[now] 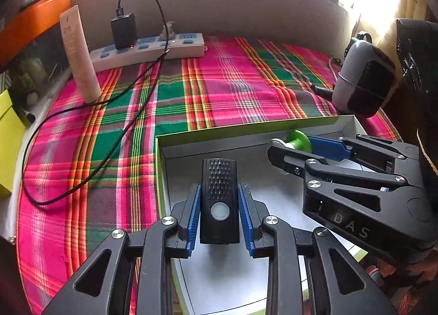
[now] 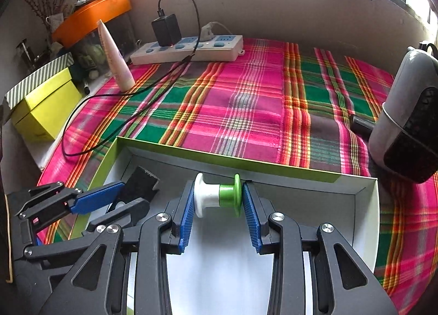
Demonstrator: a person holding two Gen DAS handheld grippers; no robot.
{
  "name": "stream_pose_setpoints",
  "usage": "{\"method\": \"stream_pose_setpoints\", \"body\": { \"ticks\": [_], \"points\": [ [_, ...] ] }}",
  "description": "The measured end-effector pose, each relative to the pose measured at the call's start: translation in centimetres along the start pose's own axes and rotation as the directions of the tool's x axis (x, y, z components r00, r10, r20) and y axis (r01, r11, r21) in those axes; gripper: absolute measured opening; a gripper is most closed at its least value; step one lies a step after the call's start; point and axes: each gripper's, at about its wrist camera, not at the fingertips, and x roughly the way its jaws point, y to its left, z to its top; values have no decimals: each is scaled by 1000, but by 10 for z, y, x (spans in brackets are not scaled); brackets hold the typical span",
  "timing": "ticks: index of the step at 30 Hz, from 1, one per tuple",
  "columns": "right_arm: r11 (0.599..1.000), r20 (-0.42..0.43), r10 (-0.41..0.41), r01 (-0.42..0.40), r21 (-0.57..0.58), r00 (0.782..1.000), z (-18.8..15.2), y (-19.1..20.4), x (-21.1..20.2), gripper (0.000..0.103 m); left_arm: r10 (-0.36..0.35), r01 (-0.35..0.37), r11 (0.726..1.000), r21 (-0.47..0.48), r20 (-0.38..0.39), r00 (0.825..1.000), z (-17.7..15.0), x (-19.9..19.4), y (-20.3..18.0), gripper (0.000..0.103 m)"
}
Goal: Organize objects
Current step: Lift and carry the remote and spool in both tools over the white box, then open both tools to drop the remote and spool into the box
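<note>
Both grippers hold their items inside the open box on the plaid cloth.

The left gripper (image 1: 219,205) has its blue pads clamped against the sides of a black torch-like device (image 1: 219,200), ribbed on top with a round pale button, held over the white floor of the green-edged box (image 1: 160,167) near its left wall. The right gripper (image 2: 218,205) squeezes a white-and-green spool (image 2: 217,195) end to end, white flange on one pad, green flange on the other, close to the box's far wall. The two grippers sit side by side, near each other but apart. Beyond the box, on the plaid cloth (image 2: 246,112), a white power strip (image 2: 189,50) carries a black charger (image 2: 166,29) whose cable loops across the fabric, and a pale tube (image 2: 116,65) stands cap-down beside it. A grey-and-black appliance (image 2: 405,123) rests at the cloth's right edge.
</note>
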Motion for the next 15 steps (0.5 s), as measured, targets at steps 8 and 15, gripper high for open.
{"method": "stream_pose_setpoints", "body": {
  "ticks": [8, 15],
  "points": [
    [1000, -1, -6, 6, 4, 1000, 0, 0, 1, 36, 4, -4, 1000, 5, -1, 1000, 0, 0, 1, 26],
    [1000, 8, 8, -8, 9, 1000, 0, 0, -3, 38, 6, -6, 1000, 9, -4, 1000, -1, -2, -2, 33]
  ]
}}
